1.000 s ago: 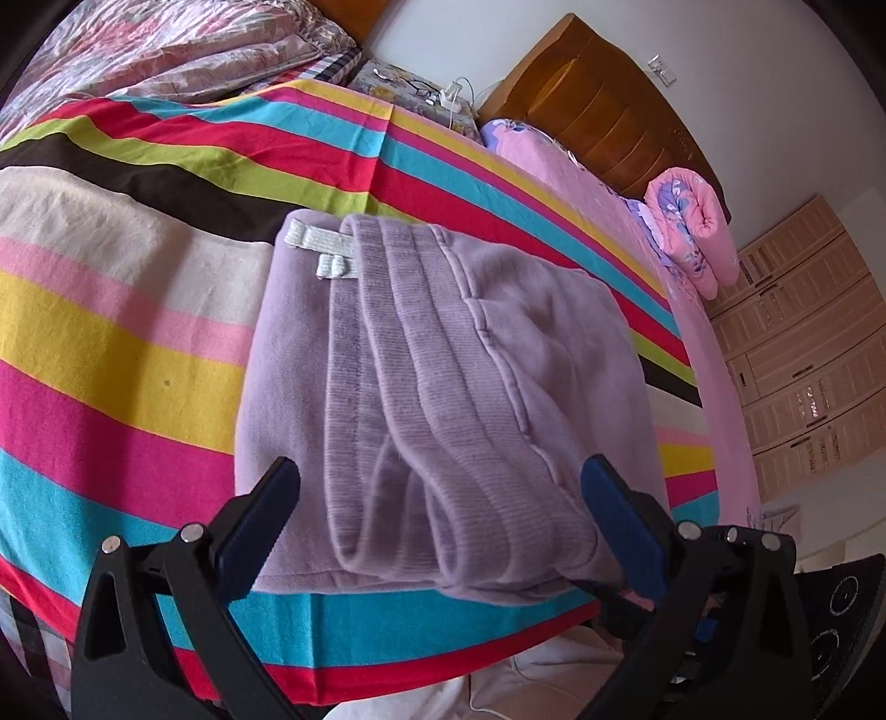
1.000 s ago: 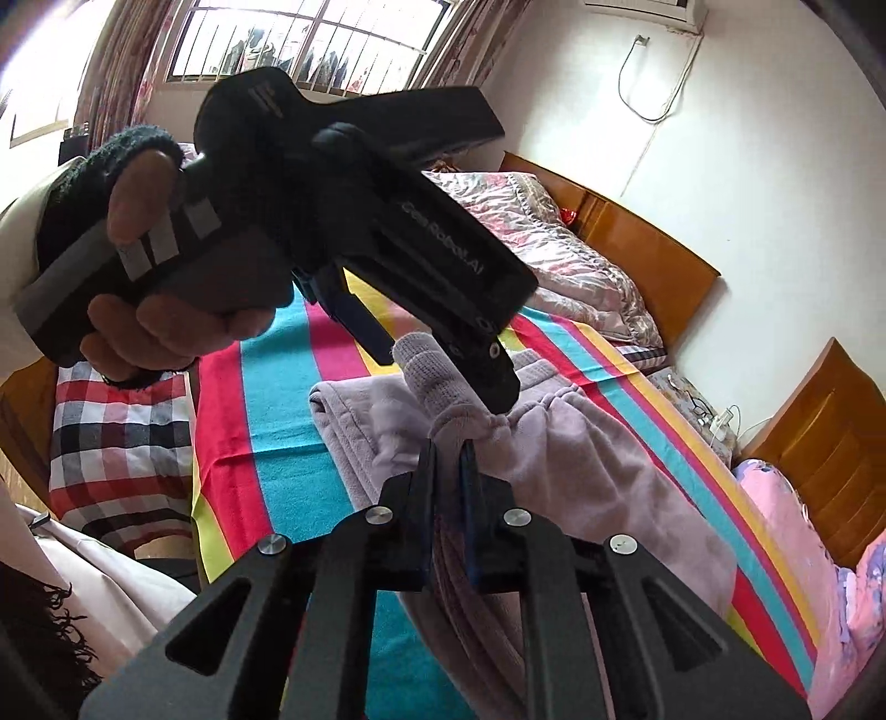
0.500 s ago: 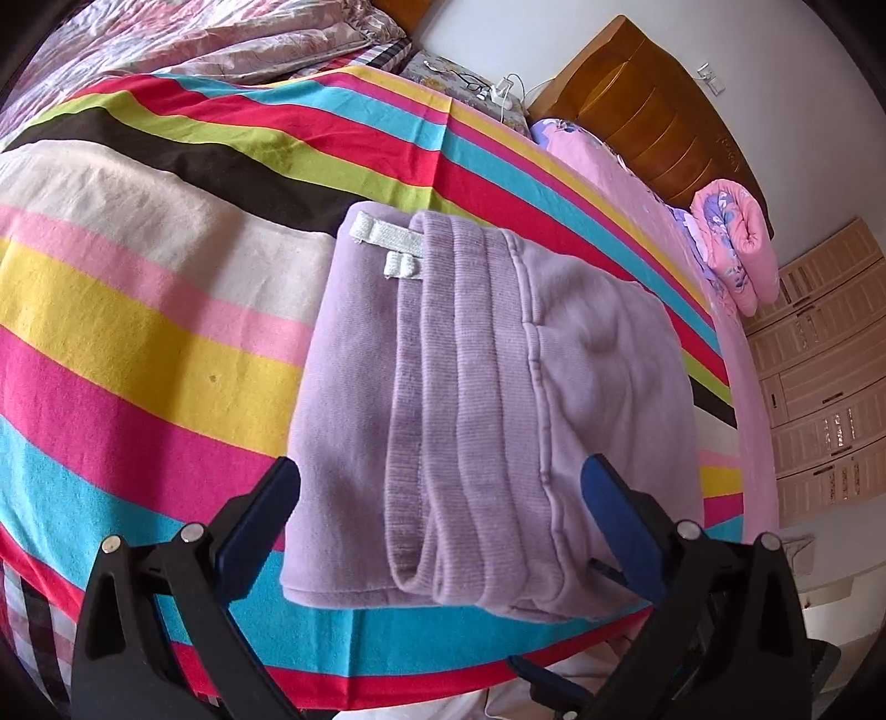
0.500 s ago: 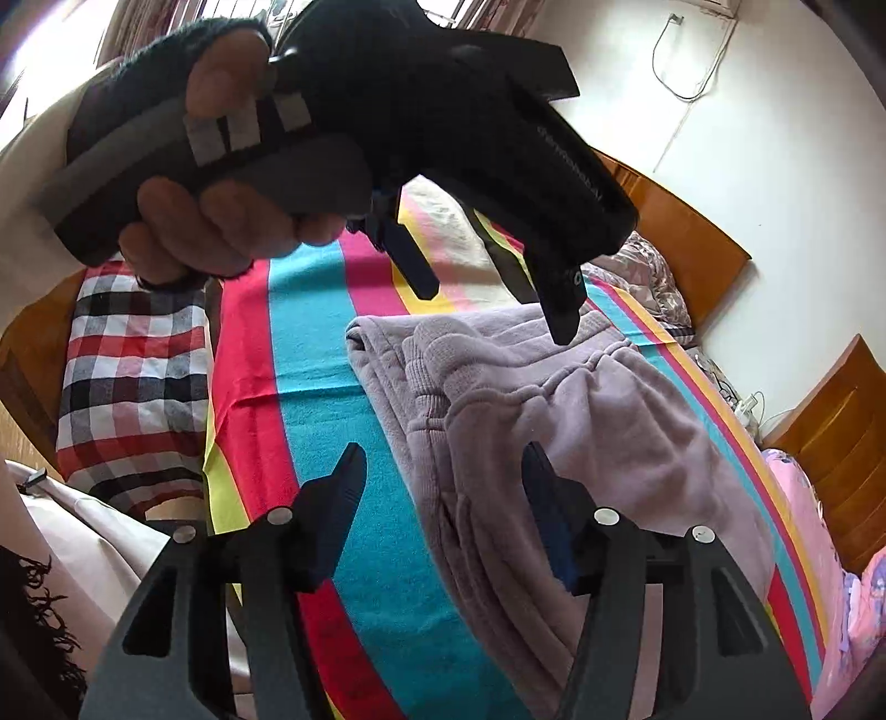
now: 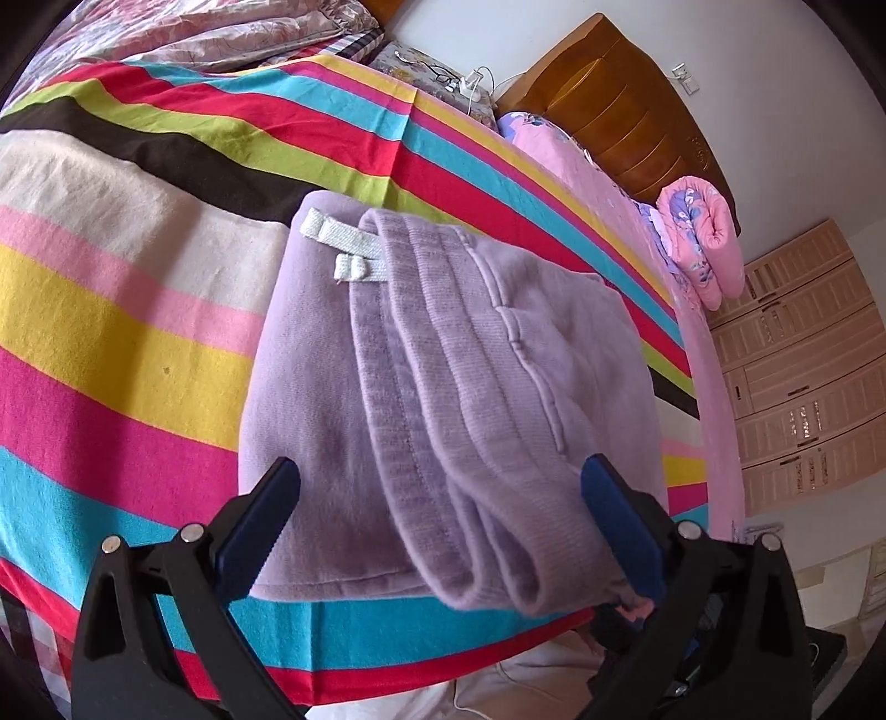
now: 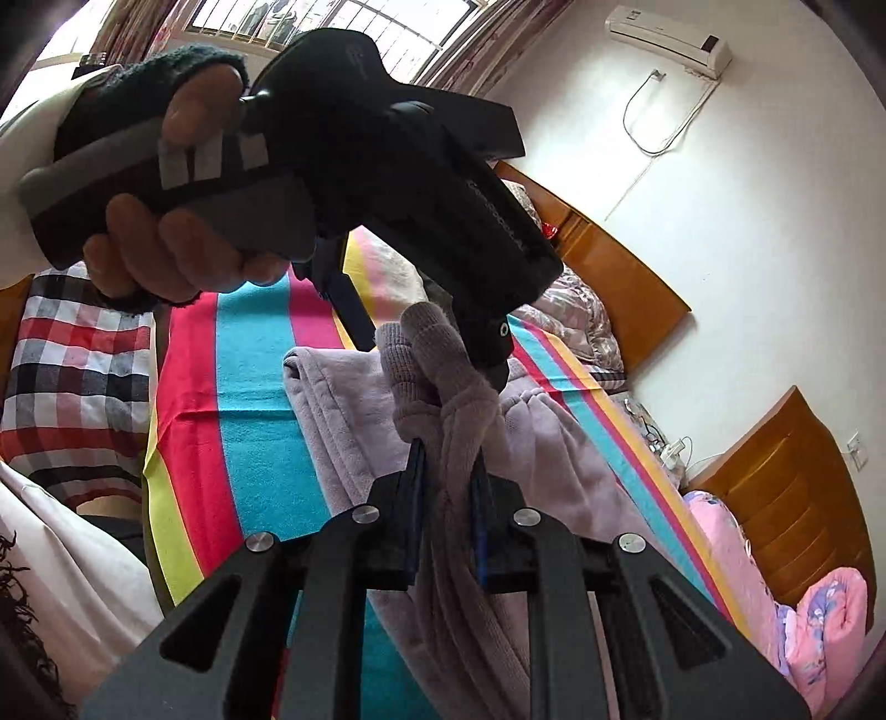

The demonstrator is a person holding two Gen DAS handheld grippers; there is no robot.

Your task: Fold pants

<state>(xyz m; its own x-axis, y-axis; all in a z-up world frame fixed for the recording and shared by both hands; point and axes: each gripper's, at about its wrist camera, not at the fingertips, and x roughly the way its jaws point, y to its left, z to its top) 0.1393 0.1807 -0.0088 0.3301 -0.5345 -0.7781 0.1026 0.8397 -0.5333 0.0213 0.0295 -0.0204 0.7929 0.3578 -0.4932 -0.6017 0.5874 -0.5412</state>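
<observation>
The lilac pants [image 5: 443, 332] lie folded in a thick stack on the striped blanket [image 5: 138, 343], with a white drawstring loop at the far corner. My left gripper [image 5: 440, 471] hovers open, its blue pads wide apart on either side of the stack's near edge. In the right wrist view a hand holds that left gripper [image 6: 426, 332] just above the ribbed fold. My right gripper [image 6: 447, 471] has its jaws closing, and the ribbed top layer of the pants [image 6: 343, 410] is pinched between the pads and lifted a little off the stack.
A floral quilt [image 5: 183, 33] lies at the head of the bed, by the wooden headboard [image 6: 614, 277]. A pink bed carries a rolled pink quilt [image 5: 703, 238]. A checked cloth [image 6: 77, 376] hangs over the bed's near edge. A wardrobe [image 5: 803, 376] stands to the right.
The right jaws opened wide half a second ago and have closed again on the ribbed fold. The left gripper stays open over the stack and has shifted slightly.
</observation>
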